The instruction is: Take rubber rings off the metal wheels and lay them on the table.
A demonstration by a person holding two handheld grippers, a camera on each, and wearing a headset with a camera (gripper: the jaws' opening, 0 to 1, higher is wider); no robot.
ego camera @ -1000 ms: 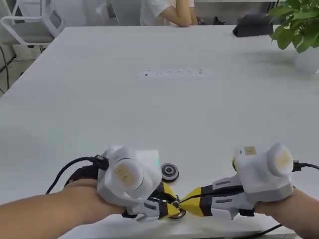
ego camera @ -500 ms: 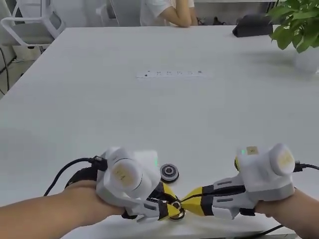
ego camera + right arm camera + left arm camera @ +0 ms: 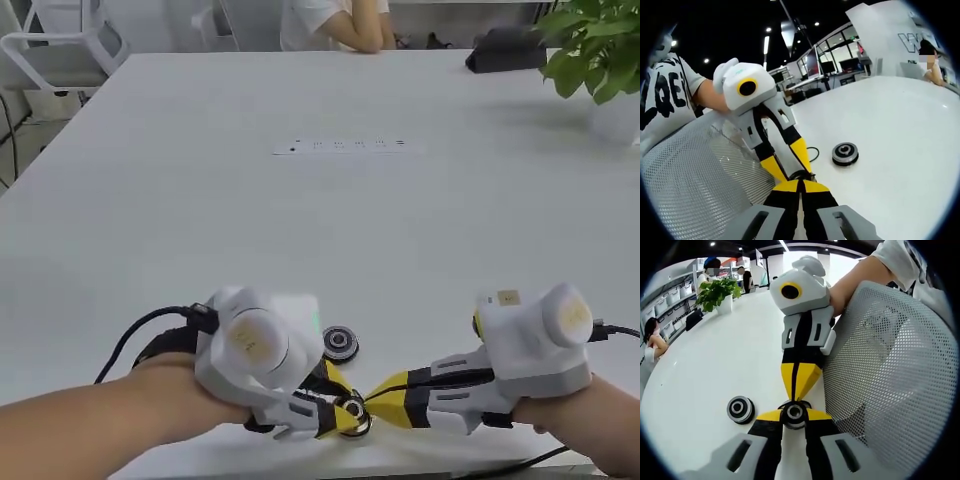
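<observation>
The left tongs (image 3: 793, 418) clamp a small round metal wheel (image 3: 794, 413) just above the near edge of the white desk (image 3: 320, 220). The right tongs (image 3: 800, 185) meet it head-on, pinched tight at the wheel's edge, seemingly on its black rubber ring (image 3: 794, 404). A second round metal wheel (image 3: 339, 342) lies flat on the desk nearby, untouched.

The surface (image 3: 300, 230) lies open across its middle. A loose wheel (image 3: 340, 342) sits just beyond the meeting jaws. A power strip (image 3: 340, 147) lies farther out, with a plant (image 3: 598, 50) and a dark bag (image 3: 508, 48) far right. A mesh chair back (image 3: 890, 365) crowds the near edge.
</observation>
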